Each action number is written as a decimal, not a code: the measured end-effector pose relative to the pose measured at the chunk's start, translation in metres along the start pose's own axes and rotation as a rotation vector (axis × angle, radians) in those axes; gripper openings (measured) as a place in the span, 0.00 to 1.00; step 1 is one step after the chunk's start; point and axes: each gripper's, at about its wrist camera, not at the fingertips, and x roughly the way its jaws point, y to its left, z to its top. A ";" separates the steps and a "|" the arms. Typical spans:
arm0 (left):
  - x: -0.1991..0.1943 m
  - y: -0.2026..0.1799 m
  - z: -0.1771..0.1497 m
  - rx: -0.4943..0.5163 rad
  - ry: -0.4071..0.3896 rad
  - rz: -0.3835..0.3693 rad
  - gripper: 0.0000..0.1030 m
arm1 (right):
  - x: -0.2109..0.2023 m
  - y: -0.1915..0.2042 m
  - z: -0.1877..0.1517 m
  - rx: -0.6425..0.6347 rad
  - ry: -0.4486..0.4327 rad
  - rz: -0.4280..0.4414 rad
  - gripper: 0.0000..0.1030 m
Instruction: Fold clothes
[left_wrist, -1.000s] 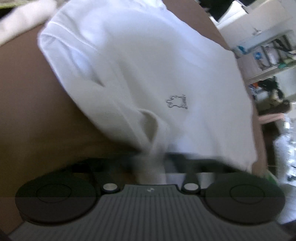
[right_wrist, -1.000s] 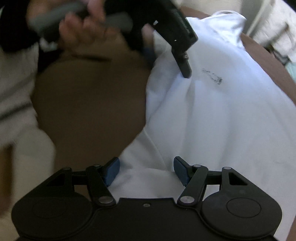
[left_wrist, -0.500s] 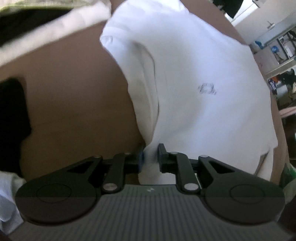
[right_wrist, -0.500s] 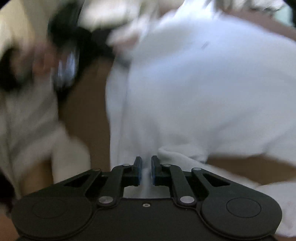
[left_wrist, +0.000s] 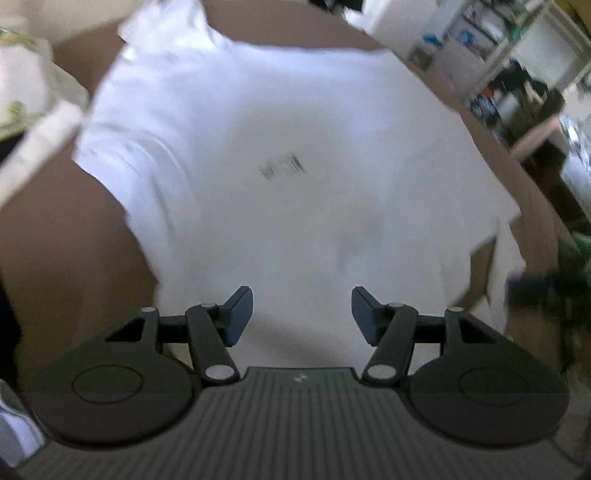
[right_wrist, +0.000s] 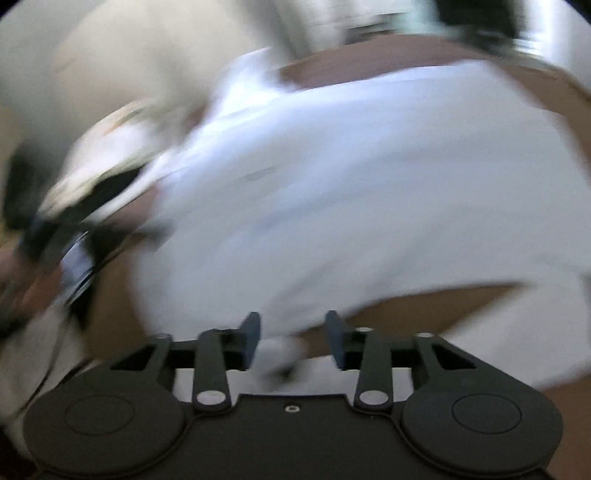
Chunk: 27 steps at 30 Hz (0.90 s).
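Observation:
A white T-shirt (left_wrist: 288, 184) with a small dark chest print (left_wrist: 282, 166) lies spread on a brown table (left_wrist: 55, 240). My left gripper (left_wrist: 302, 314) is open, its jaws wide apart over the shirt's near edge, holding nothing. In the right wrist view the same shirt (right_wrist: 351, 192) is blurred by motion. My right gripper (right_wrist: 292, 338) is open over the shirt's near hem, with a fold of white cloth lying loose between the jaws. The other gripper and the hand holding it (right_wrist: 55, 251) show blurred at the left.
Other light clothes (left_wrist: 29, 92) lie at the table's far left. Shelves and room clutter (left_wrist: 517, 74) stand beyond the table's right edge. A dark object (left_wrist: 543, 288) sits at the right edge of the left wrist view.
Both grippers were shut on the shirt's edge half a second ago and have opened, letting the cloth go. The shirt now lies flatter and both cameras have swung.

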 end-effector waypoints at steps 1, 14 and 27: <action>0.004 -0.005 -0.003 0.011 0.017 -0.014 0.57 | -0.005 -0.012 0.002 0.062 -0.013 -0.061 0.47; 0.033 -0.039 -0.011 0.186 0.046 -0.040 0.57 | 0.030 -0.076 -0.033 0.410 -0.024 -0.247 0.58; 0.031 -0.096 -0.048 0.456 0.142 -0.295 0.56 | -0.106 -0.012 -0.044 0.258 -0.439 -0.120 0.03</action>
